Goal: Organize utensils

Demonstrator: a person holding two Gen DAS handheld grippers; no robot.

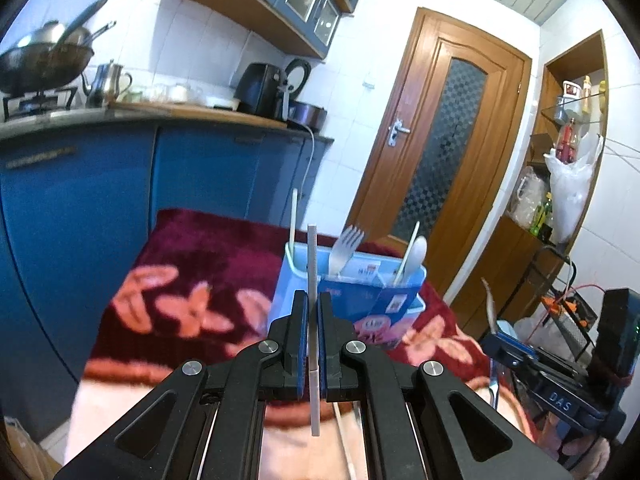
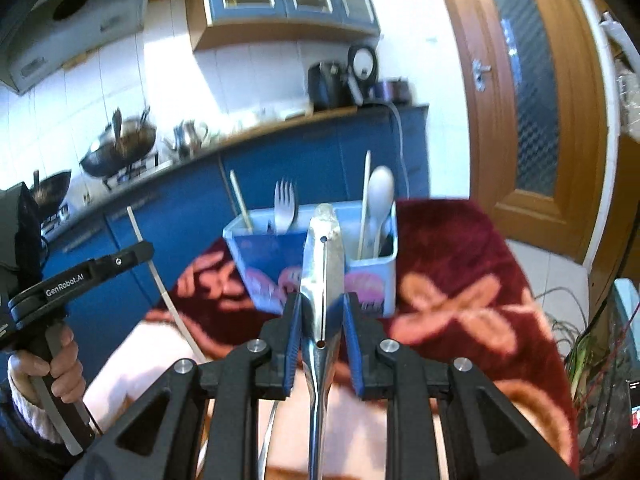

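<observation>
My left gripper (image 1: 313, 296) is shut on a thin flat grey chopstick (image 1: 312, 264) that stands upright between its pads. Just beyond it sits the blue utensil holder (image 1: 396, 304) on the maroon flowered cloth (image 1: 192, 272), with a fork (image 1: 346, 248), a white spoon (image 1: 416, 254) and pale chopsticks (image 1: 293, 220) standing in it. My right gripper (image 2: 322, 300) is shut on a metal spoon (image 2: 324, 256), bowl end up, in front of the holder (image 2: 264, 276). The left gripper (image 2: 146, 250) with its chopstick (image 2: 160, 284) hangs to the left, held by a hand (image 2: 60, 360).
Blue kitchen cabinets (image 1: 80, 220) and a counter with a wok (image 1: 44, 64), kettle (image 1: 106, 84) and black appliance (image 1: 260, 88) run behind the table. A wooden door (image 1: 440, 152) and a cluttered shelf (image 1: 560, 168) stand to the right.
</observation>
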